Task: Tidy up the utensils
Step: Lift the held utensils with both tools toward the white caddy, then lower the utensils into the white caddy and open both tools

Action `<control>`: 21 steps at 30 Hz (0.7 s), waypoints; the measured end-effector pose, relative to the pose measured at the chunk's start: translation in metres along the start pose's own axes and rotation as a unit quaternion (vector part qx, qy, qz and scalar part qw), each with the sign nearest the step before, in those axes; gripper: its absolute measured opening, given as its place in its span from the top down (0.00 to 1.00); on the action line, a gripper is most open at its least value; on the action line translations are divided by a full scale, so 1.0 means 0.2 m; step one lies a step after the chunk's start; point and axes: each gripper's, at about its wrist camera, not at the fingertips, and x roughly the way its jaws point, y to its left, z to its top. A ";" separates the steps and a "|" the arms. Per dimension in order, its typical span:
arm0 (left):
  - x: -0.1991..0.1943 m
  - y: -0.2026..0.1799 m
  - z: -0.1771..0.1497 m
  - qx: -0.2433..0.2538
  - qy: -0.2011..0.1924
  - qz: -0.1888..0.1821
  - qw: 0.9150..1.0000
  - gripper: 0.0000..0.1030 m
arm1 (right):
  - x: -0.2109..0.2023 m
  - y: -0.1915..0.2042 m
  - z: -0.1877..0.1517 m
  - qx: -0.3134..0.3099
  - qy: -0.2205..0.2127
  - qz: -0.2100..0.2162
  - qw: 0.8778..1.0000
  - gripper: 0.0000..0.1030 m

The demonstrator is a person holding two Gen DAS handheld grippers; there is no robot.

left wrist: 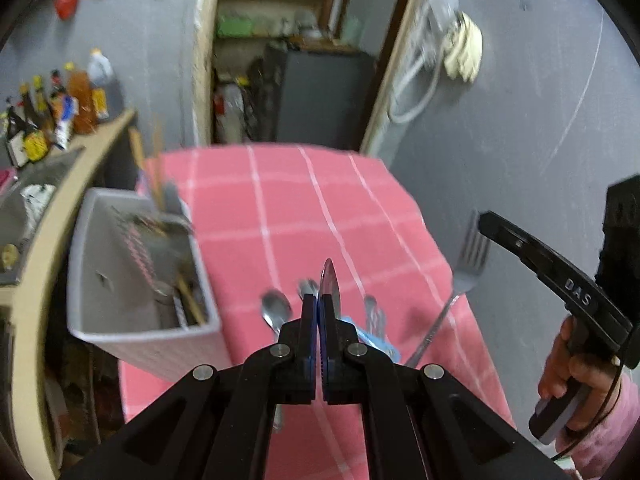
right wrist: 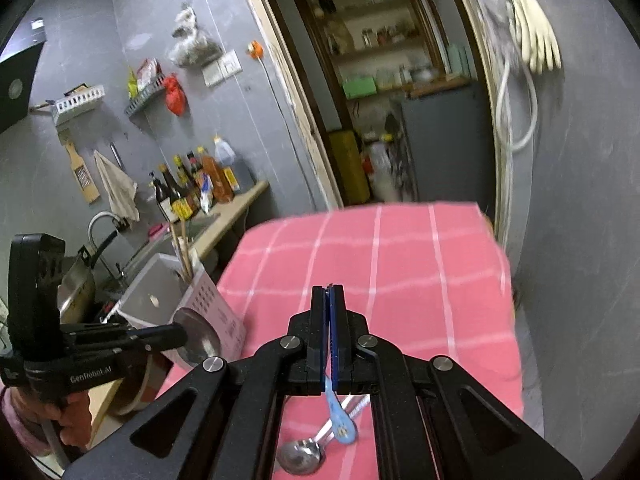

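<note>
- A spoon [right wrist: 200,338] is clamped edge-on in the left gripper [left wrist: 320,320], a fork [left wrist: 468,276] in the right gripper [right wrist: 329,320].
- Both utensils are judged light, stiff, slippery (best gripped mid-handle), raised right of the holder [left wrist: 96,280].

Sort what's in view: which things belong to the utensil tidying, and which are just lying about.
Belongs to the job:
- steel spoon in left gripper
- fork in right gripper
- blue spoon and loose spoon on the cloth
- white utensil holder

Lying about:
- sauce bottles
- rubber gloves
- grater
- towel
</note>
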 end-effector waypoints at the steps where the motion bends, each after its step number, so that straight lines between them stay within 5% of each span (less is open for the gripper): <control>1: -0.04 0.02 0.02 -0.004 -0.012 0.005 1.000 0.99 | -0.03 0.02 0.04 -0.004 -0.010 0.001 1.000 0.98; 7: -0.25 0.09 0.15 -0.012 -0.079 0.040 0.996 0.99 | -0.16 0.19 0.26 -0.039 -0.072 0.014 0.997 0.98; 14: -0.57 0.25 0.31 -0.004 -0.170 0.128 0.977 0.99 | -0.13 0.53 0.46 -0.104 -0.126 0.050 0.985 0.98; 21: -0.58 0.33 0.29 0.016 -0.184 0.185 0.965 0.99 | 0.06 0.86 0.43 -0.190 -0.128 0.063 0.971 0.98</control>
